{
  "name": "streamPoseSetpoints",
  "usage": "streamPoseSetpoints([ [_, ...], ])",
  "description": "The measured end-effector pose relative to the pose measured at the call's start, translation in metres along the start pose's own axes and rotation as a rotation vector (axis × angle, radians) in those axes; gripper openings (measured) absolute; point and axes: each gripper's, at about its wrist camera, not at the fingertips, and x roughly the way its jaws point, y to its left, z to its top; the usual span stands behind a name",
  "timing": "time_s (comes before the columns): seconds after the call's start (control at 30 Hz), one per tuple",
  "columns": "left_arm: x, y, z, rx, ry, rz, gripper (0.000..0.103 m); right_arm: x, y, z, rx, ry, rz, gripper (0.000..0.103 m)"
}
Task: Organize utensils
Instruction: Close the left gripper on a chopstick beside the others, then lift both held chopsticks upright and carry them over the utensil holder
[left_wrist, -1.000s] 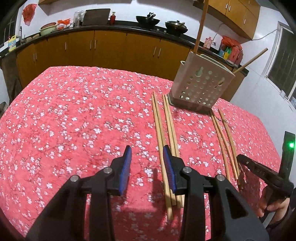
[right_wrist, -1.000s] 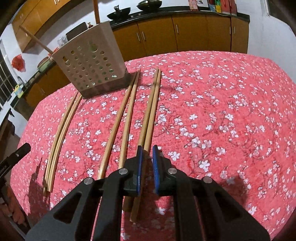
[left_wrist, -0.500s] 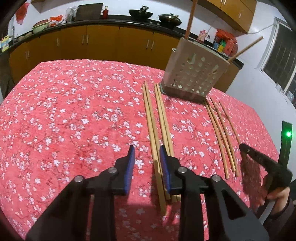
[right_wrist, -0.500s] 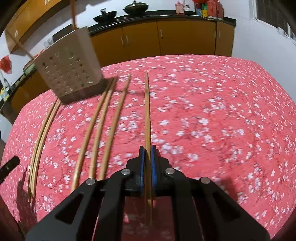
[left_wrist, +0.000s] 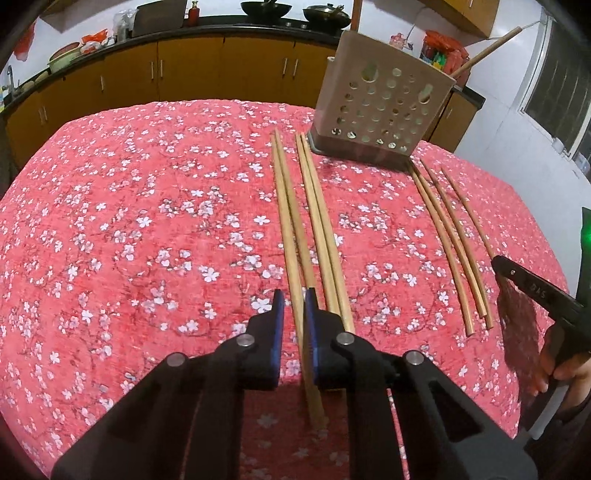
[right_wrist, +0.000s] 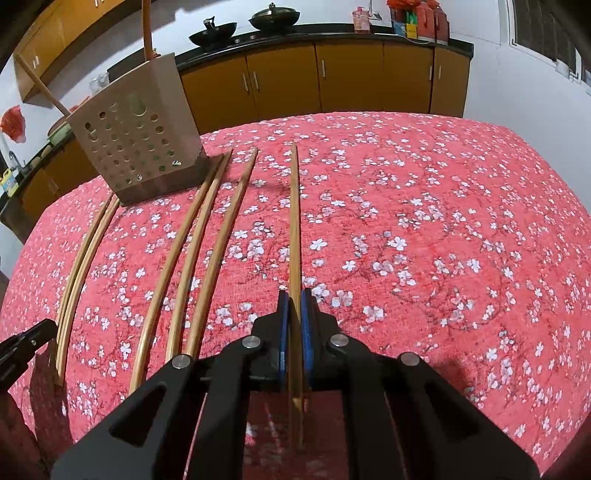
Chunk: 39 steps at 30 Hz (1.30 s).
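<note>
Wooden chopsticks lie lengthwise on the red flowered tablecloth (left_wrist: 147, 221). In the left wrist view my left gripper (left_wrist: 293, 295) is low over the left pair, its jaws closing the last bit onto one chopstick (left_wrist: 286, 221), whose near end sticks out below the pads. A second pair (left_wrist: 321, 229) lies just right of it. In the right wrist view my right gripper (right_wrist: 294, 295) is shut on a single chopstick (right_wrist: 294, 221) that points straight ahead. The perforated beige utensil holder (left_wrist: 380, 107) (right_wrist: 136, 136) stands upright at the far end with two sticks in it.
Several thin chopsticks (left_wrist: 450, 240) lie to the right, near a black finger of the other gripper (left_wrist: 535, 288) and a hand (left_wrist: 565, 365). Three chopsticks (right_wrist: 207, 240) and a further pair (right_wrist: 85, 251) lie left of the held one. Orange cabinets (right_wrist: 351, 74) stand behind the table.
My left gripper has sunk toward the cloth and its jaws have come in from wide apart to around one chopstick. The right gripper closed on its chopstick and drew it away from its neighbour.
</note>
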Motion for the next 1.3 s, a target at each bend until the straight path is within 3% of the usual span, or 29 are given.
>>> streamPoseSetpoints([
  [0.33, 0.006, -0.006, 0.003, 0.034, -0.012, 0.045, 0.009, -0.002, 0.006, -0.002, -0.019, 0.005, 0.015, 0.008],
  [0.6, 0.020, 0.027, 0.030, -0.061, -0.021, 0.084, 0.008, 0.006, -0.001, 0.011, -0.006, 0.002, -0.005, 0.008],
  [0.8, 0.020, 0.043, 0.032, -0.090, -0.039, 0.028, 0.008, 0.008, -0.008, 0.012, 0.011, -0.017, -0.004, 0.008],
  [1.3, 0.017, 0.041, 0.027, -0.066, -0.066, 0.042, 0.009, 0.008, -0.007, 0.013, 0.014, -0.016, -0.002, 0.008],
])
